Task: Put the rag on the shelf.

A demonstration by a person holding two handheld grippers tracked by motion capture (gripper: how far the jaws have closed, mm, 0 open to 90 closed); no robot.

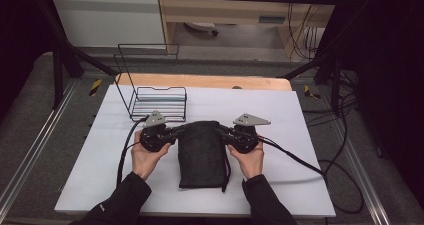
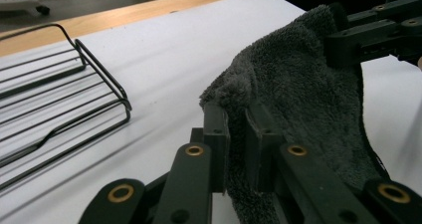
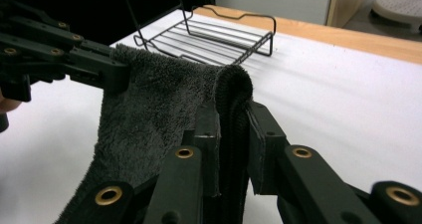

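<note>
1. The desk (image 1: pixel 300 135), covered in white, carries a dark towel (image 1: pixel 201 155) at its middle and a black wire rack (image 1: pixel 159 102) on the far left.
2. The towel, dark grey terry folded into a long narrow strip, runs from the far edge held between the two claws back toward the person. Its near end lies flat on the desk, while the far end looks raised off the surface.
3. The left claw (image 1: pixel 172 131) is clamped on the towel's far left corner; in the left gripper view the two black jaws pinch a bunched bit of cloth.
4. The right claw (image 1: pixel 223 131) is clamped on the far right corner, its jaws closed over the doubled, hemmed edge.
5. Step in hand, as I judge it: the far edge has been picked up at both corners for a fold.
6. The next move probably calls for carrying both corners together toward the near end, level with each other, keeping the cloth taut so the edges meet squarely before letting go.
</note>
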